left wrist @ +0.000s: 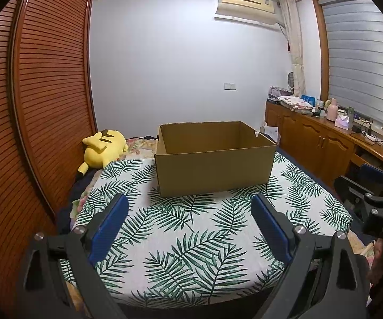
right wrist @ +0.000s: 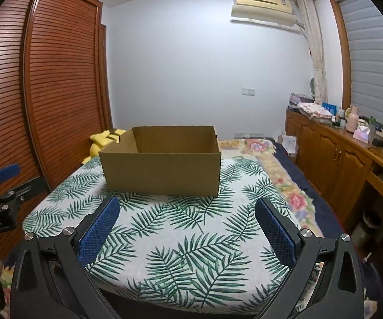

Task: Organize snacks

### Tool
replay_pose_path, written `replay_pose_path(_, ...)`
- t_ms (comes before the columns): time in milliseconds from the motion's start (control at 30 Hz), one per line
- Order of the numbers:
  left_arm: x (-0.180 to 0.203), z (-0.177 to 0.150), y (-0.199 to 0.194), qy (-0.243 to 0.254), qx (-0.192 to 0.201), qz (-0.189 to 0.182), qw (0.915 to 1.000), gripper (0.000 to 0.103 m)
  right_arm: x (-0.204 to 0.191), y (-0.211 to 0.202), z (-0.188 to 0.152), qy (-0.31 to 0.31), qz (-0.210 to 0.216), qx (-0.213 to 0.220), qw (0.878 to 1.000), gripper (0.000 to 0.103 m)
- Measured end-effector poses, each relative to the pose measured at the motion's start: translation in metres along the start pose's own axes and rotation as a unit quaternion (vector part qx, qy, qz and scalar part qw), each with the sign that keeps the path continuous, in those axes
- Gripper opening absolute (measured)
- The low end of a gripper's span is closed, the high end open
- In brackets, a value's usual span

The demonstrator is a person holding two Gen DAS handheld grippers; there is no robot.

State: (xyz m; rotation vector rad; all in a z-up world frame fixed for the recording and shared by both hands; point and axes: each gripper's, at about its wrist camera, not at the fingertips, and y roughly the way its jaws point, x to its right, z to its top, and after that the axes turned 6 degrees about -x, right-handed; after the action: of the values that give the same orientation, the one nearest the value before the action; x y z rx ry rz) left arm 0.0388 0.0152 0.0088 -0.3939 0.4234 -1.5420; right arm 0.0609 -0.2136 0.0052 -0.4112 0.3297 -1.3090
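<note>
An open brown cardboard box (left wrist: 214, 171) stands on a table covered with a leaf-print cloth (left wrist: 191, 239); it also shows in the right wrist view (right wrist: 162, 174). Its inside floor is hidden by the front wall. No snacks are in view. My left gripper (left wrist: 190, 210) is open and empty, held above the cloth in front of the box. My right gripper (right wrist: 187, 212) is open and empty, also in front of the box. The right gripper shows at the right edge of the left wrist view (left wrist: 377, 202), and the left gripper at the left edge of the right wrist view (right wrist: 0, 186).
A yellow plush toy (left wrist: 103, 150) lies behind the table at the left, beside a slatted wooden wardrobe (left wrist: 45, 93). A floral-covered bed (right wrist: 271, 159) lies behind and to the right. A wooden cabinet (right wrist: 337, 156) with clutter on top runs along the right wall.
</note>
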Motion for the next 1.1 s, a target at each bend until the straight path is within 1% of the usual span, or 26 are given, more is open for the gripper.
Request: replay_pose_path(1100, -0.0004, -0.0008, -0.0035, 0.0, 0.002, 0.001, 1.0, 0.095, 0.0006, -0.0026, 0.0031, 0.002, -0.002, 0.005, 1.0, 0.103)
